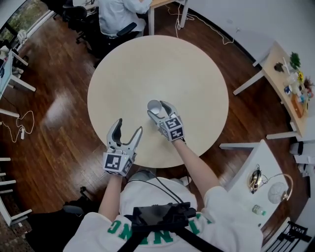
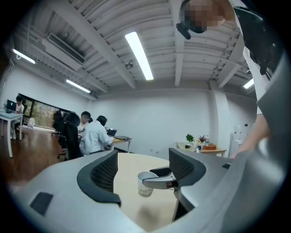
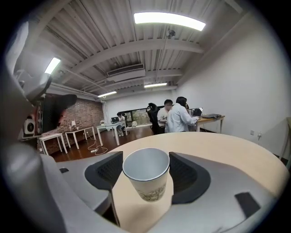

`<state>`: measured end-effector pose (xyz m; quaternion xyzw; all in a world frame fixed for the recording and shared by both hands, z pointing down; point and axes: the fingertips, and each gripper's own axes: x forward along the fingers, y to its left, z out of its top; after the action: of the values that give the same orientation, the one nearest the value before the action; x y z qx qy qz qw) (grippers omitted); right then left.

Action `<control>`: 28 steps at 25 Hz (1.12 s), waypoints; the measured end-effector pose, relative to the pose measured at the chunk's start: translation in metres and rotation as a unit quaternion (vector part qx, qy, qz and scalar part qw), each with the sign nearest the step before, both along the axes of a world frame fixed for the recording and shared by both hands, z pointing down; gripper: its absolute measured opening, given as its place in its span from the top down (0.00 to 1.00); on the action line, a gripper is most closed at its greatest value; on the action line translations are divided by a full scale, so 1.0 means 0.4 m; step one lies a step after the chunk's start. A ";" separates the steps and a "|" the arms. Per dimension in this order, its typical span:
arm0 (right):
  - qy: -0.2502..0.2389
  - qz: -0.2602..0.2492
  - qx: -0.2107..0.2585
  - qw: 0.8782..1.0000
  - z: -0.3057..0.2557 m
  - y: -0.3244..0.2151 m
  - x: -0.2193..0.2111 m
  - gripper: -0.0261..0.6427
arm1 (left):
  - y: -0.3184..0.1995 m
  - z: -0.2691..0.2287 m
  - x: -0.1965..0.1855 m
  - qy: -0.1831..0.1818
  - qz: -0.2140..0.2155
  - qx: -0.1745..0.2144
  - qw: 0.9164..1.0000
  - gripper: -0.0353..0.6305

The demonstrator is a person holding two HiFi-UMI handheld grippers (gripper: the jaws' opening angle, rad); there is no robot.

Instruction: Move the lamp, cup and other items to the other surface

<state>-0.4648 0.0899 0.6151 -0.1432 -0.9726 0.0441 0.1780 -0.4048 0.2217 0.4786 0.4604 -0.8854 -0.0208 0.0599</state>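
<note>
1. Pinching the paper cup [image 3: 146, 175] from both sides, the right gripper's [image 1: 158, 109] jaws press on its wall just below the rim. The cup is upright, with its mouth open and nothing inside.
2. The cup is over the near middle of the round table [image 1: 197, 64]. I cannot tell whether its base touches the tabletop.
3. The left gripper [image 1: 127, 129] has its jaws spread wide with nothing between them. It hovers over the table's near edge, just left of the right gripper, and its own view looks across at the held cup.
4. The pale tabletop carries nothing else.
5. To the person's right, well apart from the round table, a white side table [image 1: 246, 167] bears the lamp [image 1: 278, 189] with its curved gold arm, among a few small items.
6. Beyond the far edge of the round table, a seated person [image 1: 118, 15] in a light shirt works at a desk.
</note>
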 end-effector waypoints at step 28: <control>-0.086 0.074 -0.045 0.992 -0.144 -0.008 0.048 0.35 | -0.004 -0.086 -0.026 0.011 0.026 0.042 0.999 0.44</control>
<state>-0.4454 0.0868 0.5576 -0.0815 -0.9893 0.0880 0.0830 -0.4154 0.2200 0.4442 0.4848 -0.8710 -0.0617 0.0502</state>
